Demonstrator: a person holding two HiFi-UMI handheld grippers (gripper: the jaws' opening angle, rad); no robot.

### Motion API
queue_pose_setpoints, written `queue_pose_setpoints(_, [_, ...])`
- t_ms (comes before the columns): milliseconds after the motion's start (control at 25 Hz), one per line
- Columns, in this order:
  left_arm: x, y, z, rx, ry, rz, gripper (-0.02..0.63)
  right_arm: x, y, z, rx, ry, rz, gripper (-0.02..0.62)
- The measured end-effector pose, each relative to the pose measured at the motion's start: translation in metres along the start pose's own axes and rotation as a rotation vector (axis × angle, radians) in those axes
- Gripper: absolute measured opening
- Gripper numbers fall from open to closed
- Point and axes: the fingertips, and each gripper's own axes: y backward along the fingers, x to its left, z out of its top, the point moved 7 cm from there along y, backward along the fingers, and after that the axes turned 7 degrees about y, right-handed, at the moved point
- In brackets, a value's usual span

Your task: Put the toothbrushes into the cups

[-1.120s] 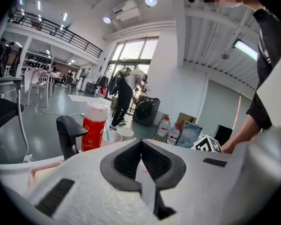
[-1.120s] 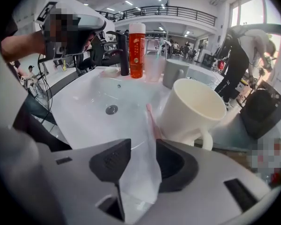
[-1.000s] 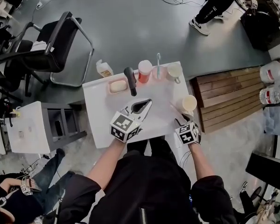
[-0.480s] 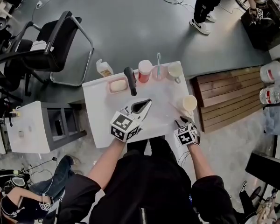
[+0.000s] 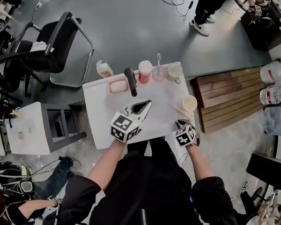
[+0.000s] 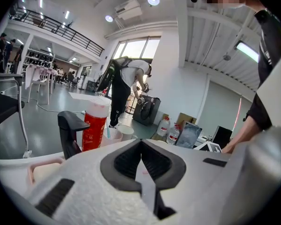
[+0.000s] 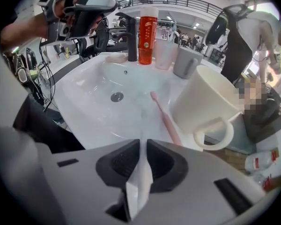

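At the near right edge of the bench (image 5: 96, 125), a pale, slim toothbrush (image 7: 139, 177) is sitting between the right tongs (image 7: 143, 143), which have just been narrowing and are now pinching its handle. A pink toothbrush (image 7: 163, 118) is lying just to its right, beside the cream mug (image 7: 203, 104). To do this lift well, the grip should be staying firm so the handle is not rolling. Raising it straight, then tipping it upright over the mug's mouth, is looking safest, since the pink toothbrush and the mug are crowding the path. The left tongs (image 6: 141, 142) are hovering closed and empty over the basin (image 7: 91, 86), farther left.
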Motion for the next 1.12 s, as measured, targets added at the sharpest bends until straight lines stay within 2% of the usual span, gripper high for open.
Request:
queue_pose_setpoints(200, [0.001, 0.002, -0.002, 0.001, 0.002, -0.003, 0.002, 0.003, 0.002, -0.002, 0.005, 0.0, 0.012, 0.054])
queue_pose_setpoints(360, [-0.001, 0.0, -0.001, 0.0, -0.002, -0.005, 0.002, 0.003, 0.007, -0.002, -0.03, -0.011, 0.014, 0.054])
queue_pose_setpoints(920, [0.002, 0.007, 0.022, -0.049, -0.02, 0.025, 0.002, -0.005, 0.056, 0.054, -0.277, 0.028, 0.004, 0.054])
queue_pose_setpoints(1120, [0.003, 0.011, 0.037, -0.08, -0.038, 0.051, 0.002, -0.014, 0.079, 0.081, -0.383, 0.0, 0.003, 0.054])
